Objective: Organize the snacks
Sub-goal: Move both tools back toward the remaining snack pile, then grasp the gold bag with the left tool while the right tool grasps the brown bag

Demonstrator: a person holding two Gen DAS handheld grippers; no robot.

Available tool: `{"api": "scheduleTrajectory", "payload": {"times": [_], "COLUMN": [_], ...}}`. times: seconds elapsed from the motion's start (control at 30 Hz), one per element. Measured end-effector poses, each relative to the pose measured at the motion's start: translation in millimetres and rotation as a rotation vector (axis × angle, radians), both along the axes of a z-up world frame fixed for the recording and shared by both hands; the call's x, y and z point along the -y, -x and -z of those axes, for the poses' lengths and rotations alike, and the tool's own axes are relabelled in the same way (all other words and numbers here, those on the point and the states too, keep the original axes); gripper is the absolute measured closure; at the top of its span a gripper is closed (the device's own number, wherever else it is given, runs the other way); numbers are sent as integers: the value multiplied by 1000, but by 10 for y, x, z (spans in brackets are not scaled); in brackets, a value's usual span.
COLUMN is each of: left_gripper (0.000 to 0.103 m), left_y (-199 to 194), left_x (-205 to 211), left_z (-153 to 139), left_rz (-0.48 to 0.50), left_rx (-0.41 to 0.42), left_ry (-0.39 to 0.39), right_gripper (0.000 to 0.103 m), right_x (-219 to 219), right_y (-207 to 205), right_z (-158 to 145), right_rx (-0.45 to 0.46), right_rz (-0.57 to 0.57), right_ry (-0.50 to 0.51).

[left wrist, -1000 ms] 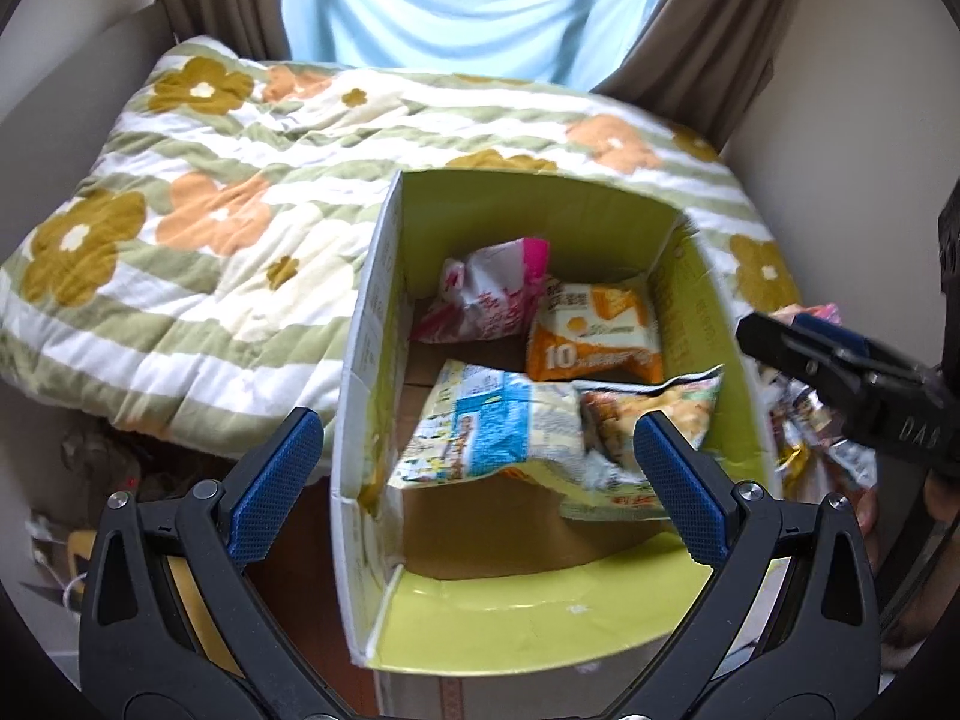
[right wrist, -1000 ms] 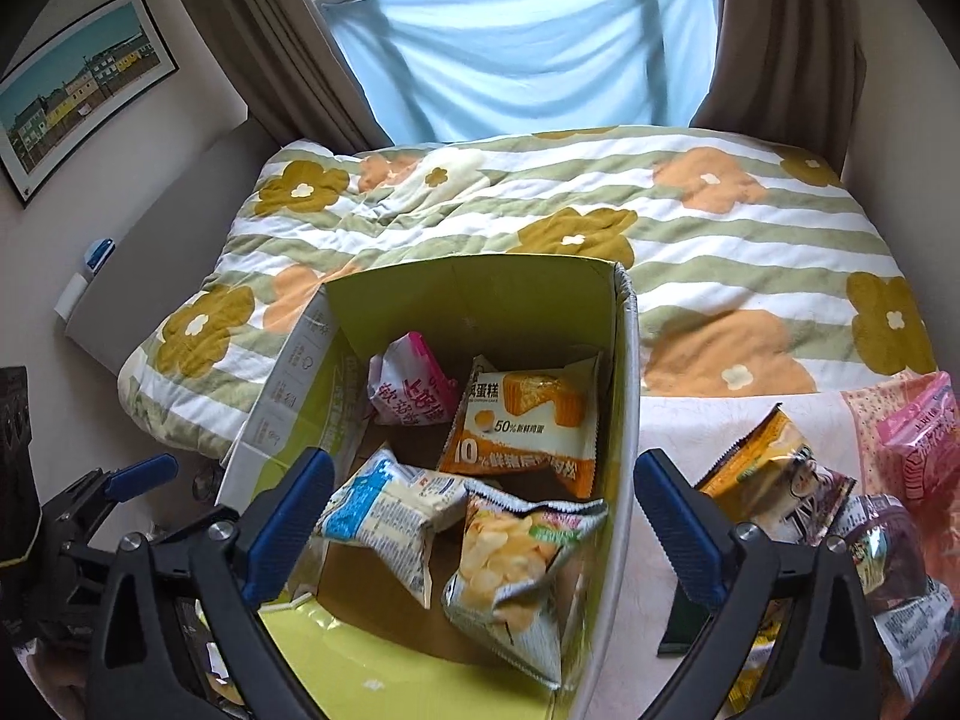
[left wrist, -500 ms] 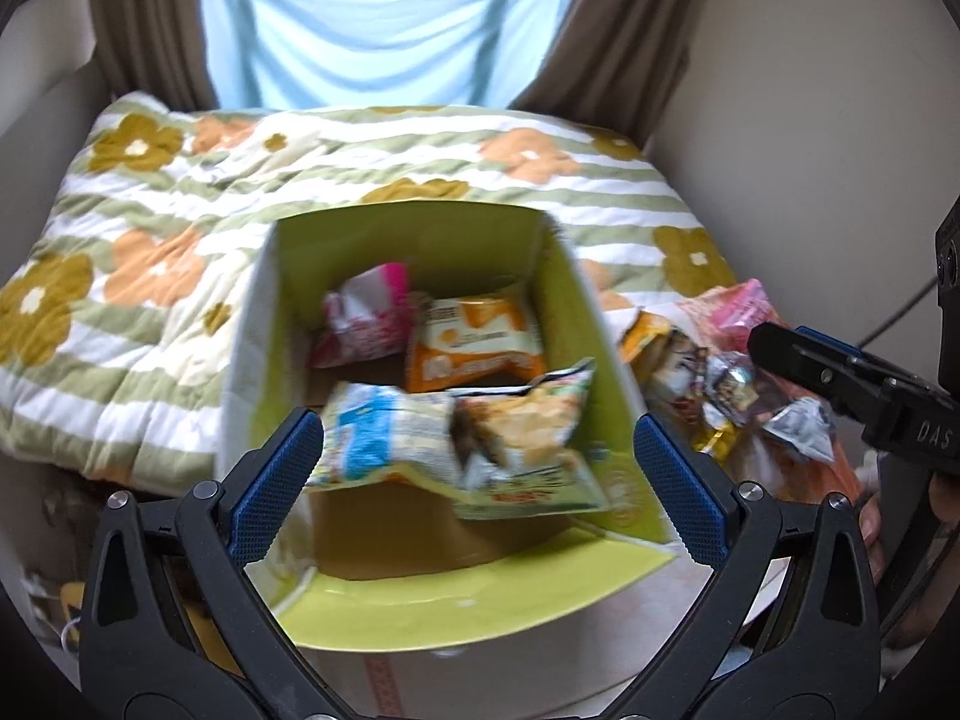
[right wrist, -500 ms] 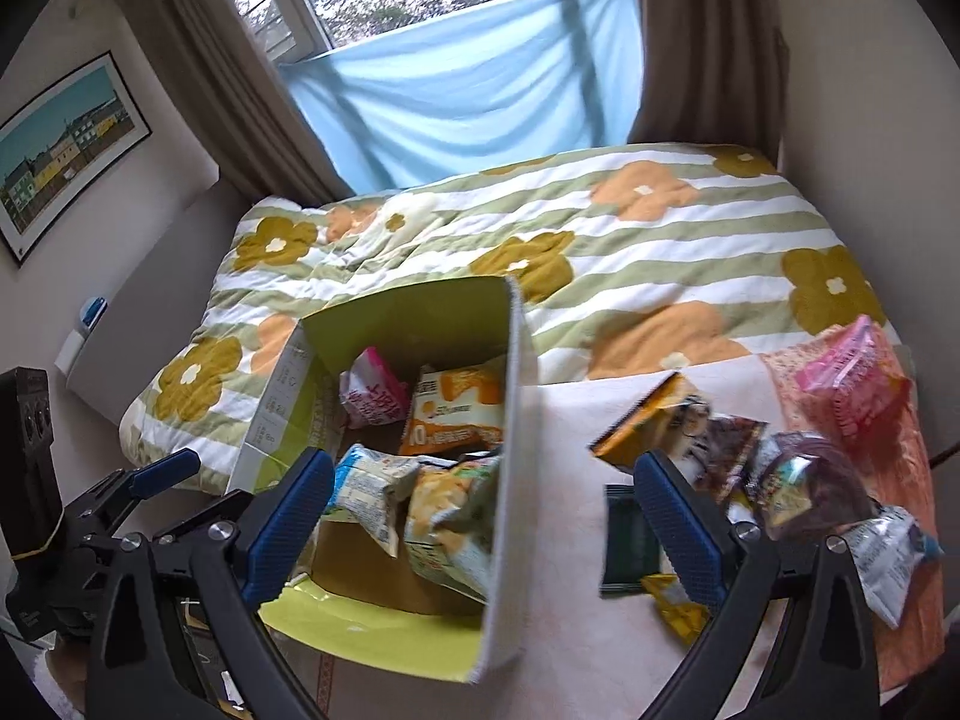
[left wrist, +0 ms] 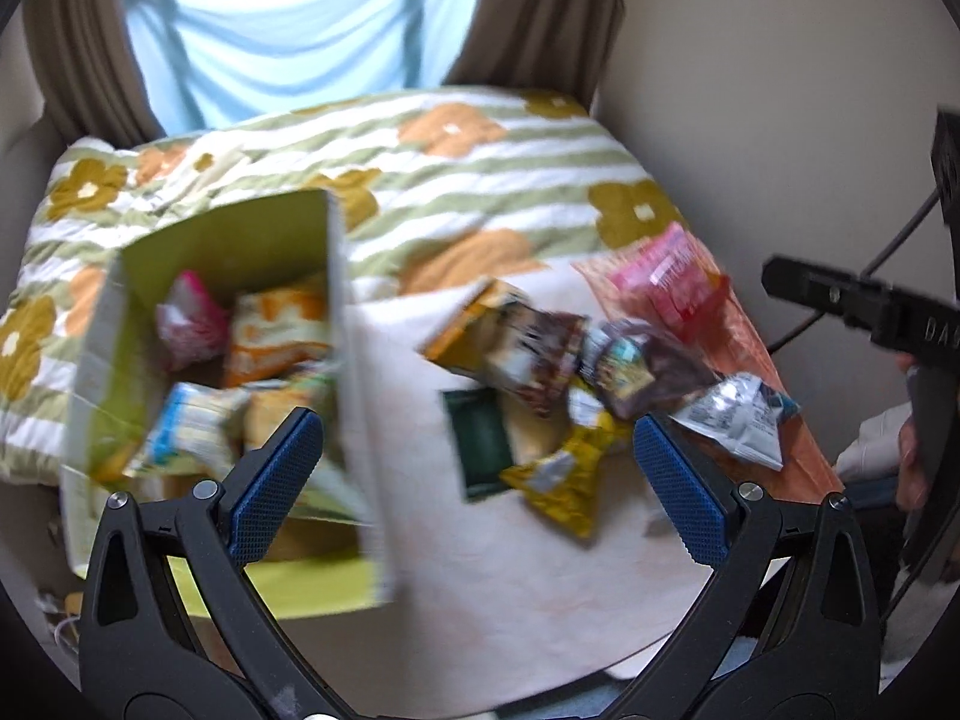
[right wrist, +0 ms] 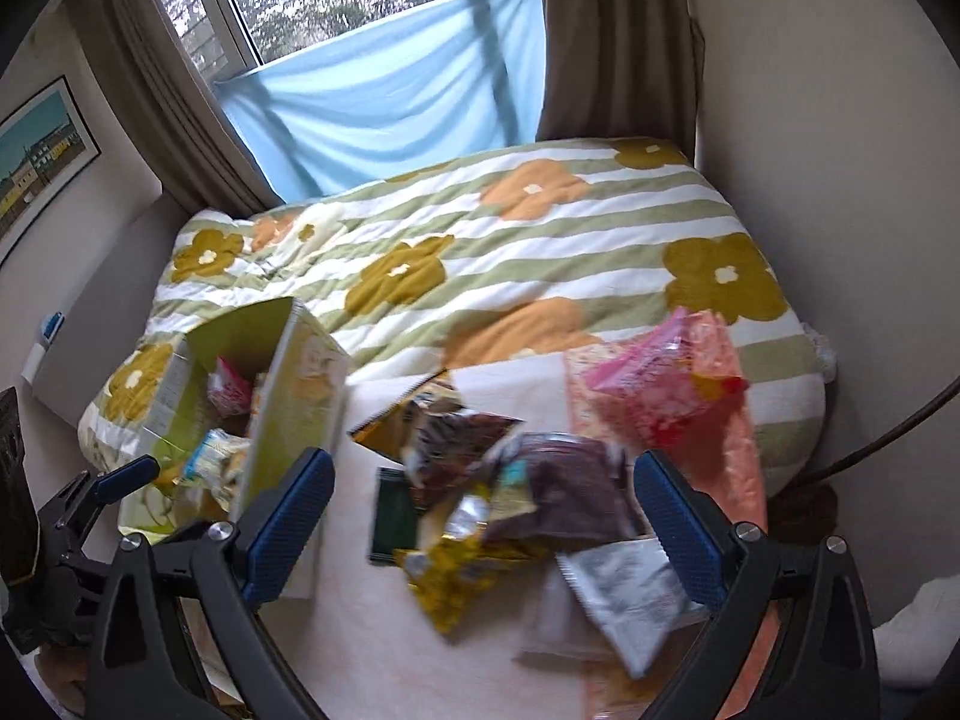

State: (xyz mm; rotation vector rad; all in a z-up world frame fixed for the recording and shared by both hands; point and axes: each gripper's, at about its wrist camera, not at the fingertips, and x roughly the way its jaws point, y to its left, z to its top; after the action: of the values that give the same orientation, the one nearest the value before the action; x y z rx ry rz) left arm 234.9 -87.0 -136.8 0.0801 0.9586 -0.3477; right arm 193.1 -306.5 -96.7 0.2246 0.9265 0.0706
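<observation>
A green-lined cardboard box (left wrist: 105, 360) (right wrist: 300, 390) stands at the left and holds several snack bags, among them a pink one (left wrist: 189, 318) and an orange one (left wrist: 279, 333). To its right a pile of loose snack packets lies on a pale cloth (left wrist: 480, 570): a brown bag (left wrist: 528, 348) (right wrist: 564, 480), a yellow bag (left wrist: 564, 480) (right wrist: 456, 570), a silver bag (left wrist: 738, 414) (right wrist: 624, 594), a pink bag (left wrist: 666, 282) (right wrist: 654, 372) and a dark green flat pack (left wrist: 480, 444) (right wrist: 393, 516). My left gripper (left wrist: 477, 480) is open and empty above the cloth. My right gripper (right wrist: 477, 510) is open and empty above the pile.
A flowered quilt (right wrist: 510, 240) covers the bed behind the box and snacks. A window with blue cloth and brown curtains (right wrist: 384, 96) is beyond. A wall is close on the right, with a black cable (right wrist: 888, 432). The other gripper shows at each view's edge (left wrist: 864, 312) (right wrist: 90, 492).
Both views have swung right, from the box toward the loose snack pile. The box now sits at the left of each view. Both grippers stay open and empty.
</observation>
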Motion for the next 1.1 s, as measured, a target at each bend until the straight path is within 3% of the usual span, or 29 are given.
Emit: {"api": "scheduleTrajectory", "payload": {"times": [0.23,0.5,0.77,0.9,0.97,1.03,1.1], "left_gripper": [0,1,4,5,9,27,33], "left_y": [-44,-217,-423,-464,-489,-528,-557], "left_x": [687,860,975,1046,1081,1112,1118], "left_z": [526,1042,1396,1529,1583,1652,1724], "left_rz": [39,64,120,180,202,219,231], "left_rx": [-110,-218,-291,-332,-345,-364,-389], "left_ry": [-70,-88,-55,-50,-53,-64,-64], "right_gripper": [3,3,3,3,3,3,3], "right_x": [503,553,392,322,311,319,347], "right_y": [-201,-534,-848,-953,-980,-999,-1008], "right_z": [364,983,1434,1615,1673,1707,1727], "right_rx": [-105,-268,-414,-466,-479,-484,-487], "right_rz": [-113,-185,-114,-95,-90,-82,-68], "right_ry": [-34,-122,-179,-148,-145,-150,-152]}}
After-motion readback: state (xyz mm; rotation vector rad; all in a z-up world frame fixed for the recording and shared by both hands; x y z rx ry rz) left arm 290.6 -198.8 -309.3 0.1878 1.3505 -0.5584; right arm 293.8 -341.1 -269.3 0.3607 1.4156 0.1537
